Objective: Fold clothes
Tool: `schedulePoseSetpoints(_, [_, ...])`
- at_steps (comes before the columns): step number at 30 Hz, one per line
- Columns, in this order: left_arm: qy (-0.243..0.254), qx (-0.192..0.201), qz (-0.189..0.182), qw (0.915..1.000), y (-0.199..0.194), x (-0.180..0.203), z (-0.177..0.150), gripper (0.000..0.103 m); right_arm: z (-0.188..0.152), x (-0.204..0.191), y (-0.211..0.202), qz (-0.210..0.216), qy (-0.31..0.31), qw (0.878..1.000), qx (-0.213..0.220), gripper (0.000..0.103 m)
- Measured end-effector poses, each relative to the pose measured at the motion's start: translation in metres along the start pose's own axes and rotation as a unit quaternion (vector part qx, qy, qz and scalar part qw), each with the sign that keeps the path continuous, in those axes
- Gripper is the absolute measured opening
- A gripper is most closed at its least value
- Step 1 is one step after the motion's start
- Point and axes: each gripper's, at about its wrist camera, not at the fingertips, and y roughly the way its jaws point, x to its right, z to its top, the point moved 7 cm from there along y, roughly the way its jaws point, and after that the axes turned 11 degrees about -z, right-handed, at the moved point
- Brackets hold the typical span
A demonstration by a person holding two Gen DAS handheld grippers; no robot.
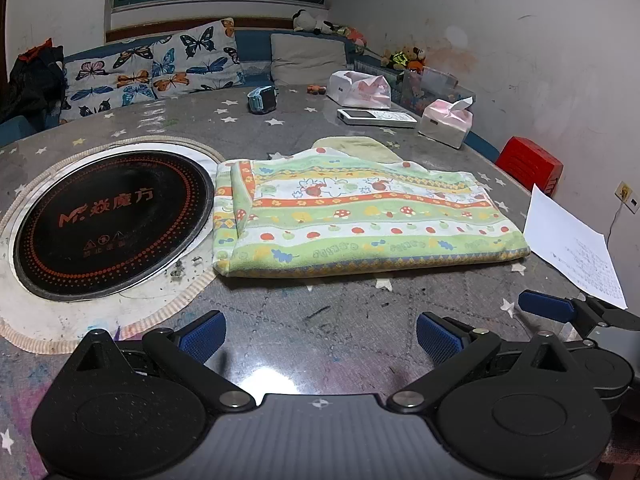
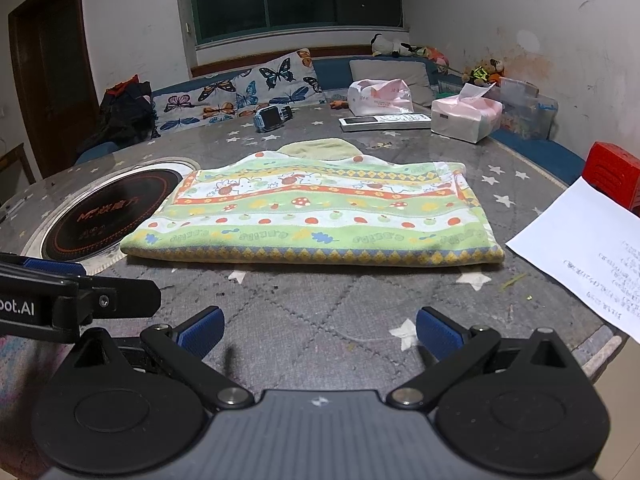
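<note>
While both grippers are hovering wide open and holding nothing, the folded patterned towel point(image 1: 360, 216) is lying ahead of the left gripper point(image 1: 320, 338) and right gripper point(image 2: 320, 334). Risk: a shallow pinch is likely catching only the top layer, undoing the fold or dragging cloth onto the induction cooktop point(image 1: 108, 224).

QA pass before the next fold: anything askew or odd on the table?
The towel lies folded flat, but a pale cloth pokes out from behind its far edge. Crumbs sit by the cooktop. Both grippers are open, clear of it.

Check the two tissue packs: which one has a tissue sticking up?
The right-hand tissue pack, nearest the wall; the other tissue pack, behind the remote, shows none.
</note>
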Motion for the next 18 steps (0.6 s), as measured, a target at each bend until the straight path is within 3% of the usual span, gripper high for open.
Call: schedulePoseSetpoints(18, [0.004,0.001,0.0,1.0,0.0013,0.0014,0.0044,0.103,0.0017,-0.0031,0.0014,0.001,-0.005,1.0,-0.001,0.103])
